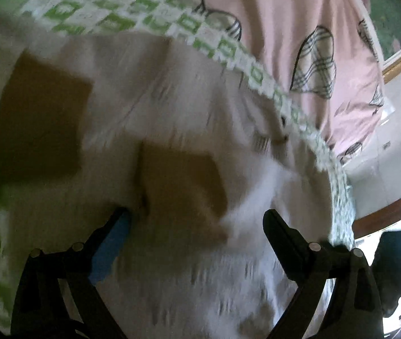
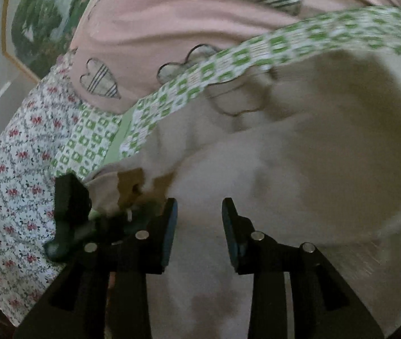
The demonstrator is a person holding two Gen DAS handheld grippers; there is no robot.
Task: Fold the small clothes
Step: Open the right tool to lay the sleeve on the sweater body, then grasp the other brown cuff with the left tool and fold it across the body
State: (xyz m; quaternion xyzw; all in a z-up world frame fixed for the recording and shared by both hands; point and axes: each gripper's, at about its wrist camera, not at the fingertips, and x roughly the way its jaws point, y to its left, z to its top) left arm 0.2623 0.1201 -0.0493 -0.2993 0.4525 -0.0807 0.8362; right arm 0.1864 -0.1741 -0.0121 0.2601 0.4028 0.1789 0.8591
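Observation:
A small white garment (image 1: pixel 172 99) with tan square patches (image 1: pixel 39 124) lies on the green-and-white checked cover (image 1: pixel 132 14) and fills the left wrist view, blurred. My left gripper (image 1: pixel 197 220) is open, its fingers straddling the cloth at a tan patch, which lies between the jaws. In the right wrist view the same white garment (image 2: pixel 299 155) spreads ahead, with a tan patch (image 2: pixel 129 183) at its left edge. My right gripper (image 2: pixel 199 206) is open just over the cloth, holding nothing. The other gripper (image 2: pixel 70 212) shows dark at its left, by that tan patch.
A pink quilt with striped heart and cloud prints (image 1: pixel 299 28) (image 2: pixel 158 28) lies behind the checked cover. A floral sheet (image 2: pixel 16 183) lies at the left. A framed picture (image 2: pixel 39 22) hangs on the wall. A wooden bed edge (image 1: pixel 392 209) runs at the right.

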